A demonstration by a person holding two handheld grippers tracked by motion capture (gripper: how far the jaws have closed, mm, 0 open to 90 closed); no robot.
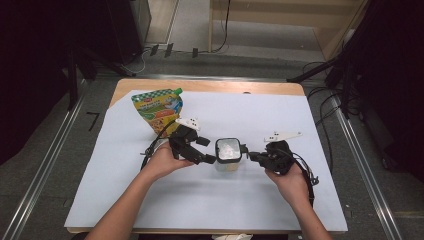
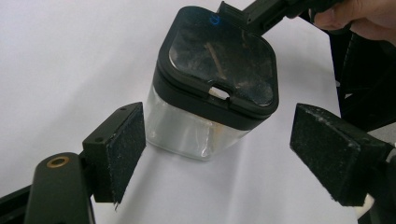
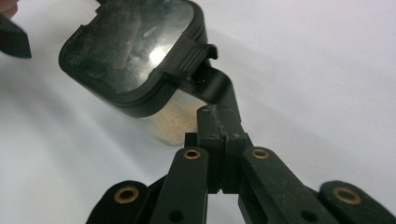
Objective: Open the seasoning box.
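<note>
A: Far left on the white-covered surface [image 1: 300, 200], a green and yellow printed pouch [image 1: 156, 107] stands well clear of your work. Your left claw [image 2: 219, 149] is spread wide, its pads flanking the clear square jar with the black lid [image 1: 228, 155] at mid-surface without pressing it.

B: And my right claw [image 3: 219, 121]?

A: Its jaws are clamped together on the black latch tab [image 3: 212, 86] at the jar's right side.

B: Which way does the jar point?

A: It stands upright, long axis vertical, lid up, latch toward the right.

B: The risk?

A: I'd judge that pulling the tab with nothing bracing the jar could tip or drag it rightward, perhaps spilling the pale contents.
</note>
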